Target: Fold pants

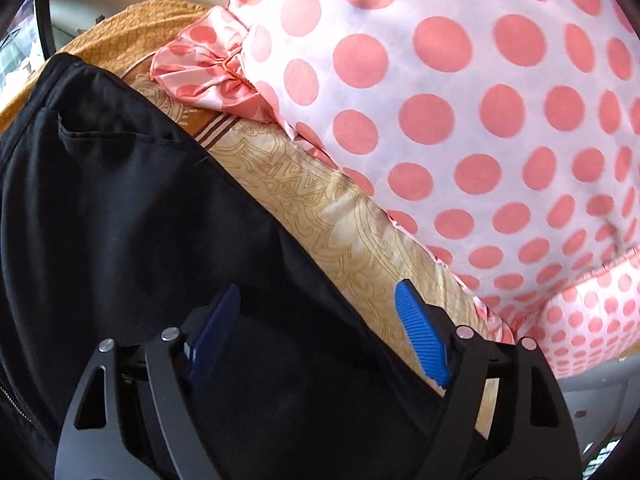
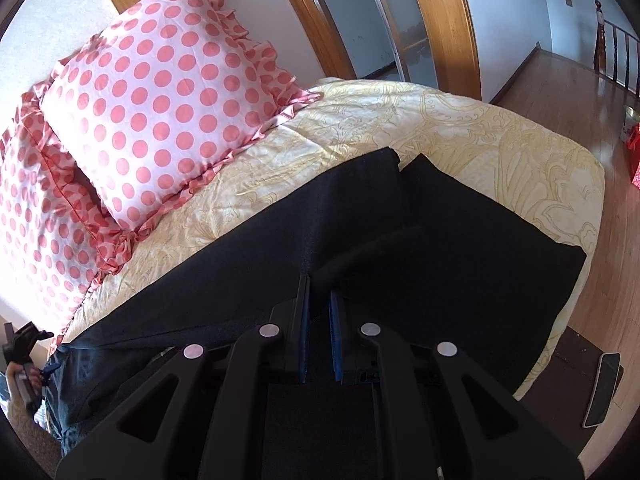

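Black pants (image 2: pixel 248 248) lie spread across a yellow patterned bedspread (image 2: pixel 460 136), both leg ends toward the bed's far edge. In the left wrist view the pants' waist and pocket area (image 1: pixel 120 200) fills the left side. My left gripper (image 1: pixel 318 308) is open, its blue pads (image 1: pixel 420 332) wide apart just above the pants' edge, holding nothing. My right gripper (image 2: pixel 319 292) is nearly closed, pinching a raised ridge of the black cloth (image 2: pixel 360 256) between its pads.
Two pink polka-dot ruffled pillows (image 2: pixel 160 100) (image 1: pixel 460 120) lie at the head of the bed, close to the pants' edge. An orange cloth (image 1: pixel 132 40) lies behind the waist. A phone (image 2: pixel 602 388) lies on a dark stand beside the bed. Wooden floor (image 2: pixel 560 76) lies beyond.
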Demonstrator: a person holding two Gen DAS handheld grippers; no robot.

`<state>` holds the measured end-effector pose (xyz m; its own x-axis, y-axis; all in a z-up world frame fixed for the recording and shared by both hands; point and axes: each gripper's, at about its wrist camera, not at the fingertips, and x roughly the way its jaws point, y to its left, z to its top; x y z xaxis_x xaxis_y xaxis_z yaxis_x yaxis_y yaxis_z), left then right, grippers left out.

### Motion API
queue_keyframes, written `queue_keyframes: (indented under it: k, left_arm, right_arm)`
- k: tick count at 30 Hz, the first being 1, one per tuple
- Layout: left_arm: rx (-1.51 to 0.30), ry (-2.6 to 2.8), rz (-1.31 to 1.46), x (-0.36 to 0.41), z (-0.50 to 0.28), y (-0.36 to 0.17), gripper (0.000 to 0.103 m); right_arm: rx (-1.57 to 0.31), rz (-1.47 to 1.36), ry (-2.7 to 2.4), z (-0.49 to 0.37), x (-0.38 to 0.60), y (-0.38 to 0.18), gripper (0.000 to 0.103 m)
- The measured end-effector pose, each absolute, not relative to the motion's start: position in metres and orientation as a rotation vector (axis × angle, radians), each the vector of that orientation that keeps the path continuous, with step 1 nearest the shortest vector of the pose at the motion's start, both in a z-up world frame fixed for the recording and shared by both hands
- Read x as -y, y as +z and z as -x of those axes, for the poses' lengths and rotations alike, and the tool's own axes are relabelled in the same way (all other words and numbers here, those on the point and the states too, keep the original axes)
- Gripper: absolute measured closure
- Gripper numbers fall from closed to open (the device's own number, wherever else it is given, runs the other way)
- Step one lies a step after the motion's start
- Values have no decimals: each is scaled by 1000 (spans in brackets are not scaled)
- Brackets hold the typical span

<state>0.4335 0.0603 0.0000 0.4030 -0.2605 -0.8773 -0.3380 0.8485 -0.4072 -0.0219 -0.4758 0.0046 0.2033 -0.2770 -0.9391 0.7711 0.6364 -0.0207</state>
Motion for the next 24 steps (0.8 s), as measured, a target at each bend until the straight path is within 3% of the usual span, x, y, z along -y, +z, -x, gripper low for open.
queue_keyframes:
  k: [4,7,9,12,24]
  left_arm:
    - [-1214,141,574,-56,-451,-5,25]
    - [-1234,220,490,-48,-458,-3,39]
    - [-1226,278,434,-46,-457,1,71]
    - [-1189,239,486,-59,-446,4,95]
    - [-880,-7,622,-108,-302,66,99]
  right_arm:
    - [-1165,-511,-781,20,478,-4,94]
    - [-1161,-507,-779,19,479,-5,94]
    - [-1152,-511,-773,19,480,-4,94]
    - [-1144,-520,-762,19,482,-4,94]
    - [-1063,-504,-747,19,488,22,94]
